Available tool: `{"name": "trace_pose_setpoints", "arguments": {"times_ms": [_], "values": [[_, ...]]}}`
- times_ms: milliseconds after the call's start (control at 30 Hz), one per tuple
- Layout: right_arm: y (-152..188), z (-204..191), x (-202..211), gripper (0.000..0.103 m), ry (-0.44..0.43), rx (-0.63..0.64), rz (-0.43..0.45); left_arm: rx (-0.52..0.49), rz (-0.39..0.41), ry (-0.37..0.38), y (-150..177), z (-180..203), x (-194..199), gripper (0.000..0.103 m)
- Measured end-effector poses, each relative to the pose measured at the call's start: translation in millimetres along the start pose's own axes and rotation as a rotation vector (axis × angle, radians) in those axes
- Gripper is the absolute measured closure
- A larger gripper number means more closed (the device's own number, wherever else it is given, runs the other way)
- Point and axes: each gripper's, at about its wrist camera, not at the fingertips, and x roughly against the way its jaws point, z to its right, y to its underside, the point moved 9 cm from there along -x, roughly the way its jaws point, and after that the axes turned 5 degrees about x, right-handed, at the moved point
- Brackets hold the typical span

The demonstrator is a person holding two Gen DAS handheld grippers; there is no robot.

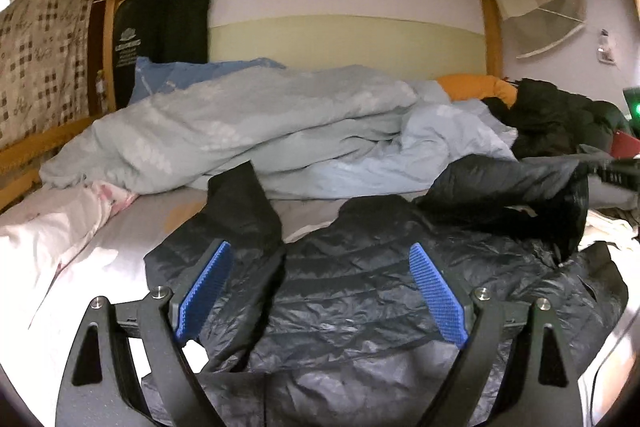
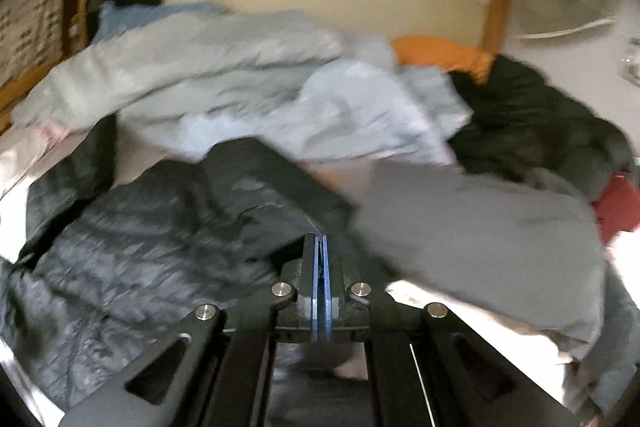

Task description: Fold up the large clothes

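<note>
A dark quilted puffer jacket (image 1: 360, 291) lies spread on the bed, one sleeve (image 1: 240, 203) pointing away at the left. My left gripper (image 1: 322, 287) hovers over its body, blue pads (image 1: 206, 285) wide open with nothing between them. In the left wrist view the other sleeve (image 1: 516, 187) is raised toward the right, where my right gripper (image 1: 600, 169) pinches its end. The blurred right wrist view shows that gripper (image 2: 320, 247) with its pads pressed together on dark fabric of the jacket (image 2: 132, 239).
A crumpled pale blue duvet (image 1: 256, 131) fills the back of the bed. An orange cloth (image 1: 476, 87) and a dark coat (image 1: 560, 119) are piled at the back right. A grey garment (image 2: 480, 239) lies to the right. A wooden bunk frame (image 1: 492, 35) surrounds the bed.
</note>
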Motion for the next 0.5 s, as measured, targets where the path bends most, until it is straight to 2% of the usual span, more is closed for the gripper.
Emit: {"name": "trace_pose_setpoints", "arguments": {"times_ms": [133, 300, 333, 400, 467, 500], "values": [[1, 40, 5, 0.101, 0.103, -0.08, 0.028, -0.001, 0.007, 0.054, 1, 11, 2, 0.013], [21, 49, -19, 0.1, 0.226, -0.008, -0.095, -0.027, -0.01, 0.058, 8, 19, -4, 0.013], [28, 46, -26, 0.099, 0.216, 0.016, -0.138, -0.026, -0.017, 0.062, 10, 20, -4, 0.013], [53, 36, -46, 0.086, 0.159, 0.086, -0.294, -0.037, -0.039, 0.064, 16, 23, -8, 0.013], [66, 20, -53, 0.058, 0.046, 0.101, -0.355, -0.056, -0.055, 0.055, 22, 27, -12, 0.012], [70, 12, -53, 0.053, -0.004, 0.104, -0.377, -0.062, -0.064, 0.054, 26, 29, -13, 0.012]]}}
